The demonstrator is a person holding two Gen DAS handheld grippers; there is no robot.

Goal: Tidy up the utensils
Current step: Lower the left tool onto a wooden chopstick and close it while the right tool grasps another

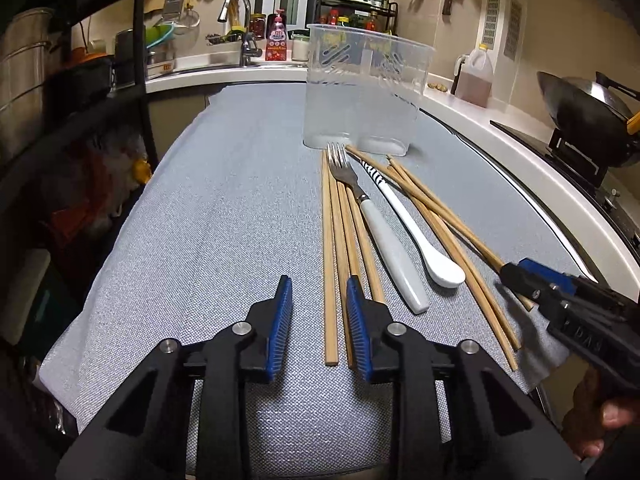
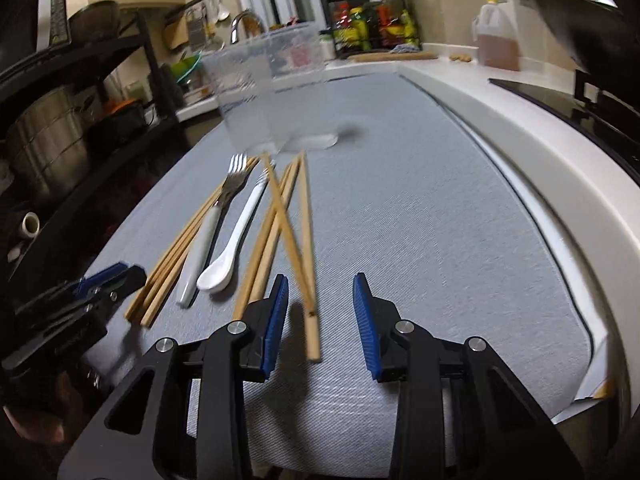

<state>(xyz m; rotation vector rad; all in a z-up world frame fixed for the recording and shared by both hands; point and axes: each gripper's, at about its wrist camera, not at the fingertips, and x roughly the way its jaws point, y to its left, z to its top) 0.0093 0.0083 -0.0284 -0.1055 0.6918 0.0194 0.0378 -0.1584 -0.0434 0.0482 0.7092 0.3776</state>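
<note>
A clear plastic container [image 1: 364, 88] stands upright at the far end of a grey cloth mat [image 1: 224, 208]. In front of it lie a white-handled fork [image 1: 386, 244], a white spoon [image 1: 424, 244] and two bunches of wooden chopsticks [image 1: 340, 236], all flat on the mat. My left gripper [image 1: 319, 282] is open over the near ends of the left bunch, with one chopstick lying loose between its pads. My right gripper [image 2: 321, 278] is open too, with crossed chopstick ends [image 2: 311, 320] in the gap, untouched by the pads. The same fork [image 2: 202, 236] and spoon [image 2: 236, 240] show to the left in the right wrist view.
A white counter edge [image 1: 520, 168] curves along the mat's right side, with a wok [image 1: 588, 108] on a stove and an oil jug [image 1: 476, 76] behind it. A black shelf rack [image 1: 140, 60] with pots stands at the left. A sink tap [image 1: 240, 20] is at the back.
</note>
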